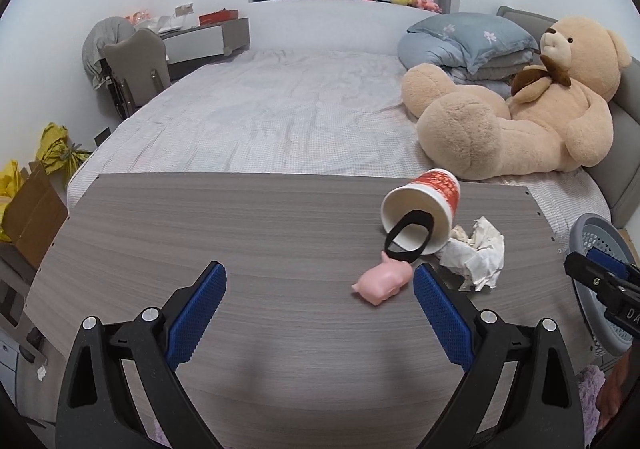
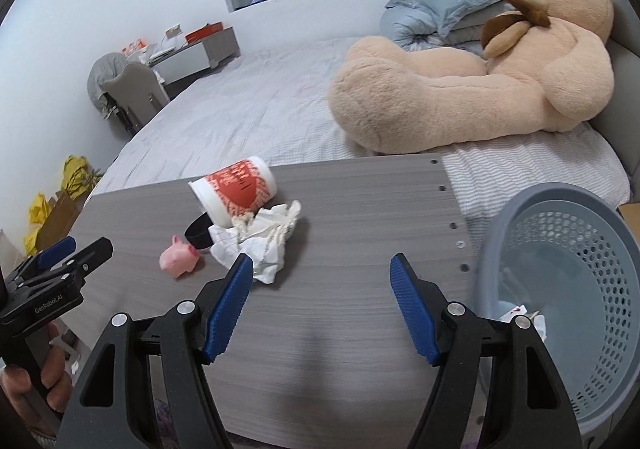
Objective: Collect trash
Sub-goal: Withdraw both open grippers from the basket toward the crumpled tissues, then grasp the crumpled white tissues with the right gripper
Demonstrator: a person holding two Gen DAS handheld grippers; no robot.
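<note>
A red-and-white paper cup (image 1: pixel 424 209) (image 2: pixel 236 191) lies on its side on the grey wooden table (image 1: pixel 240 233) (image 2: pixel 360 209), with a black band (image 1: pixel 408 239) (image 2: pixel 198 235) at its mouth. Crumpled white paper (image 1: pixel 478 255) (image 2: pixel 260 241) lies against it. A pink toy pig (image 1: pixel 382 281) (image 2: pixel 180 257) lies in front. My left gripper (image 1: pixel 320 285) is open above the table, its right finger beside the pig. My right gripper (image 2: pixel 322 273) is open, right of the paper. A blue-grey perforated basket (image 2: pixel 568 273) (image 1: pixel 600 245) stands off the table's right end with some paper in it.
The table stands at the foot of a bed (image 1: pixel 272 105) with a big teddy bear (image 1: pixel 520 109) (image 2: pixel 460 69) and folded bedding (image 1: pixel 468 41). A chair (image 1: pixel 136 65), cardboard box (image 1: pixel 32 209) and yellow bags (image 1: pixel 56 145) are at the left.
</note>
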